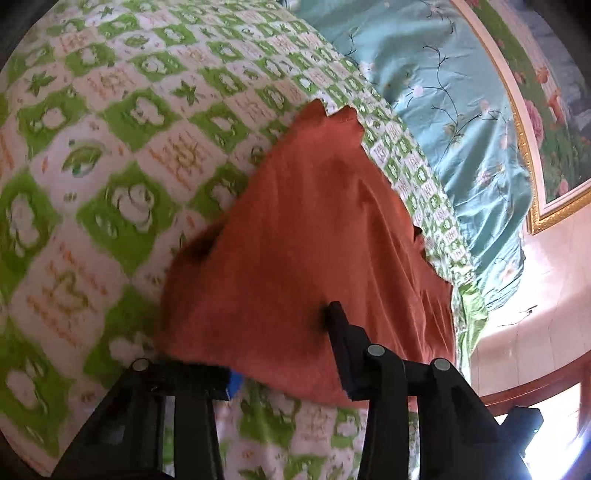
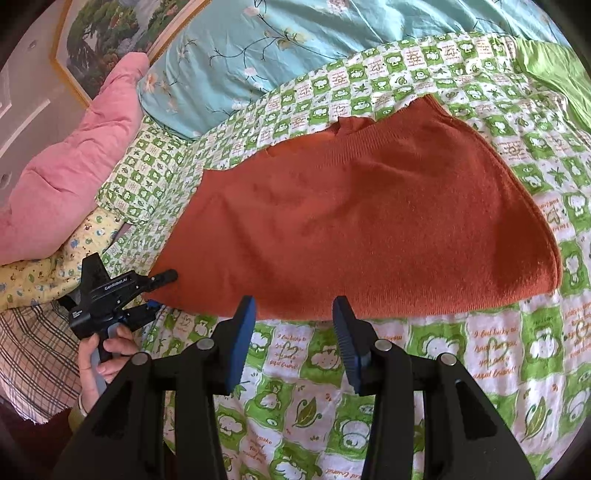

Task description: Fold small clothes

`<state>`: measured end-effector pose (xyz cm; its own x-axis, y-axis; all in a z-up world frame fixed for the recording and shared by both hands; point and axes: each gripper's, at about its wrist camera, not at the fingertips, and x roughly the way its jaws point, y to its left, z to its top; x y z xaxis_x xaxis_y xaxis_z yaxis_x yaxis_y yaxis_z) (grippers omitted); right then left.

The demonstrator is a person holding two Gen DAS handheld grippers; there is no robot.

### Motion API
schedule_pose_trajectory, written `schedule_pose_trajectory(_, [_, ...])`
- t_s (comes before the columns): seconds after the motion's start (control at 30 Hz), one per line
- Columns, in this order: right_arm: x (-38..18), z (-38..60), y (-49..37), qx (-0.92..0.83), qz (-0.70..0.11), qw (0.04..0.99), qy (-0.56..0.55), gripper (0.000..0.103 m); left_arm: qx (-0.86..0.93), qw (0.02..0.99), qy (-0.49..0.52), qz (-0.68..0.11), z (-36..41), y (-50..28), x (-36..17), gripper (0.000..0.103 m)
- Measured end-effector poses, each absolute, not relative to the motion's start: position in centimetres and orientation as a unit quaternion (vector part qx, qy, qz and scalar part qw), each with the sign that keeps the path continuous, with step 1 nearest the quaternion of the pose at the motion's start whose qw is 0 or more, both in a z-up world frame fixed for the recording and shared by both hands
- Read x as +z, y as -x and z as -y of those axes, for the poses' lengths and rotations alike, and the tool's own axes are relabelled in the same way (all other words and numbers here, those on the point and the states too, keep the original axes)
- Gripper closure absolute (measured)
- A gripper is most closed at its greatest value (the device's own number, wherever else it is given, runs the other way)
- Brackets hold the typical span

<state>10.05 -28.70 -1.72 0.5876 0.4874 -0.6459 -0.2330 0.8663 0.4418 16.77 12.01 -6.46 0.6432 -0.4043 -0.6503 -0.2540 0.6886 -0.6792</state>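
Note:
A rust-orange knit garment (image 2: 369, 221) lies spread on the green checked bedsheet (image 2: 406, 369). In the right wrist view my left gripper (image 2: 159, 291) is at the garment's near left corner, one finger above the cloth and one below. In the left wrist view the garment (image 1: 314, 240) drapes across that gripper (image 1: 280, 347). One fingertip (image 1: 334, 312) rests on top and the other is mostly hidden under the hem, and the jaws stand apart. My right gripper (image 2: 293, 306) is open at the near hem, with its blue pads (image 2: 240, 343) bare.
A teal floral quilt (image 2: 258, 48) and a pink cushion (image 2: 74, 166) lie at the back. A yellow printed cloth (image 2: 48, 269) and a plaid cloth (image 2: 33, 354) sit at the left. A framed painting (image 2: 110, 33) hangs on the wall. A person's hand (image 2: 107, 350) holds the left gripper.

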Motion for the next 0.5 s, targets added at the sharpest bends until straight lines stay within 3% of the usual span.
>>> schedule_pose_trajectory(0.13, [-1.4,29.4,-11.3,0.204,-0.401,0.879,-0.157,0.058,-0.029,0.839,0.348,-0.418,-10.8,-17.6,-5.6,0.070])
schedule_pose_trajectory(0.17, [-1.4,29.6,-11.8,0.203,-0.401,0.880,-0.155,0.058,-0.030,0.843,0.337,-0.418,-10.6,-17.8,-5.4,0.085])
schedule_pose_trajectory(0.2, [-1.4,29.7,-12.3,0.203,-0.402,0.879,-0.154,0.058,-0.035,0.849,0.323,-0.417,-10.2,-18.1,-4.9,0.091])
schedule_pose_trajectory(0.5, [-1.2,32.1,-18.0,0.224,-0.413,0.867,-0.167,0.058,-0.108,0.912,0.175,-0.354,-1.9,-18.7,3.4,0.097])
